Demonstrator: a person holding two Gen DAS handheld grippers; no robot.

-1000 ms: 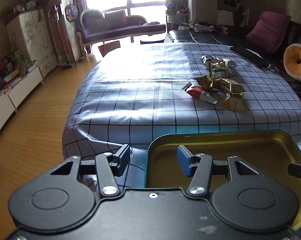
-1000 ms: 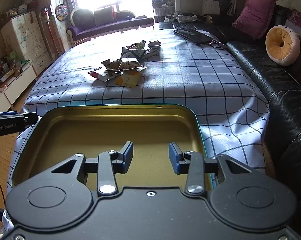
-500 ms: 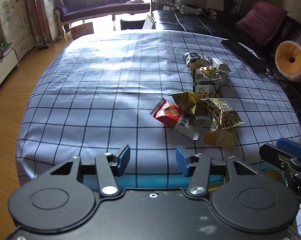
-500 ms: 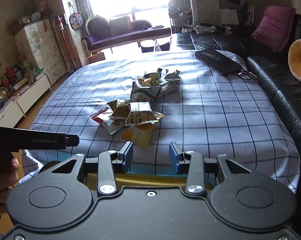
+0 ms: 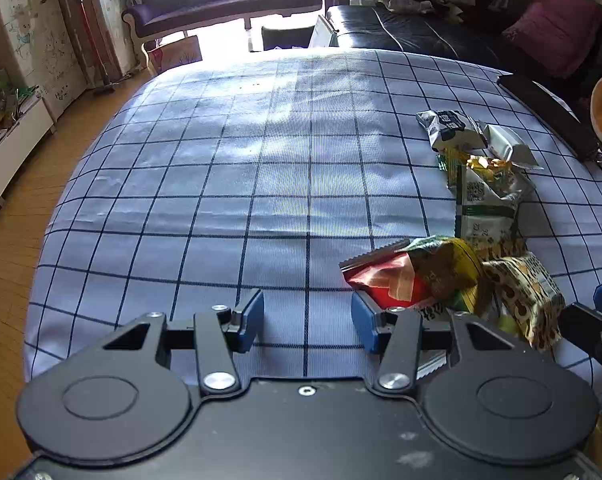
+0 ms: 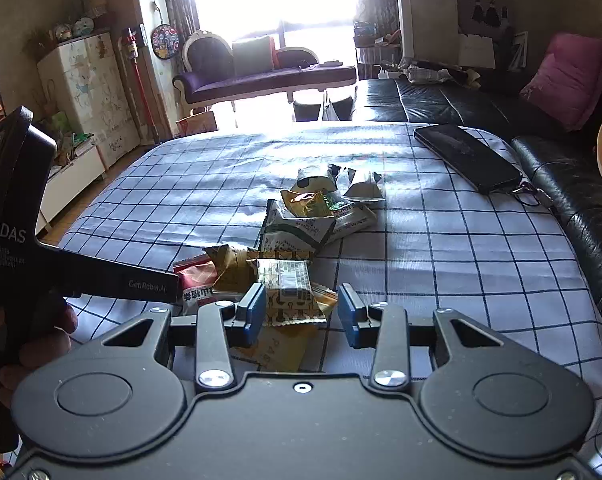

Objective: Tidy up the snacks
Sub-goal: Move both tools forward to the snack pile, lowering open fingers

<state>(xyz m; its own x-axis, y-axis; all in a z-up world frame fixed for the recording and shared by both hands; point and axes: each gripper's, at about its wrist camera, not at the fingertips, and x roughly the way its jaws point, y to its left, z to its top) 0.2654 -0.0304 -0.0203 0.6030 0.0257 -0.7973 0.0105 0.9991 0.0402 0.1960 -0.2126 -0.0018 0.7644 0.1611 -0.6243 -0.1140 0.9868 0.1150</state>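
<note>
Surface: a counter [image 5: 261,184] under a pale blue cloth with a dark grid, sunlit at the far end.
Snack pile: a loose heap of snack packets [image 6: 301,236] sits on the cloth toward the counter's right half, strung out from near to far.
Left hand-held gripper [image 5: 307,320]: blue pads apart, nothing between them but bare cloth; it hangs over the near edge of the counter, pointing down at it.
Red packet [image 5: 385,280]: nearest snack to the left hand-held gripper, lying just off its right finger, its corner touching or very close to that blue pad; I can't tell which.
Yellow-green packet [image 5: 445,268]: lies over the red one, further right.
Patterned packet [image 5: 525,292]: right of that again, beside the tip of the other tool.
White and green packet [image 5: 485,204]: further out, well beyond the left tool's reach line.
Right hand-held gripper [image 6: 301,312]: pads apart, not pressing on anything, hovering low over the near end of the pile.
Packet with printed label [image 6: 287,280]: right in line with the gap of the right tool, just ahead of and partly between the pads, closer to the left pad.
Orange packet [image 6: 277,344]: under the right tool's fingers, half hidden by its body.
Person's hand [image 6: 41,332]: wrapped round the left tool's handle at the left edge of the right view.
Phone [image 6: 467,156]: dark slab at the counter's far right, well apart from the snacks.
</note>
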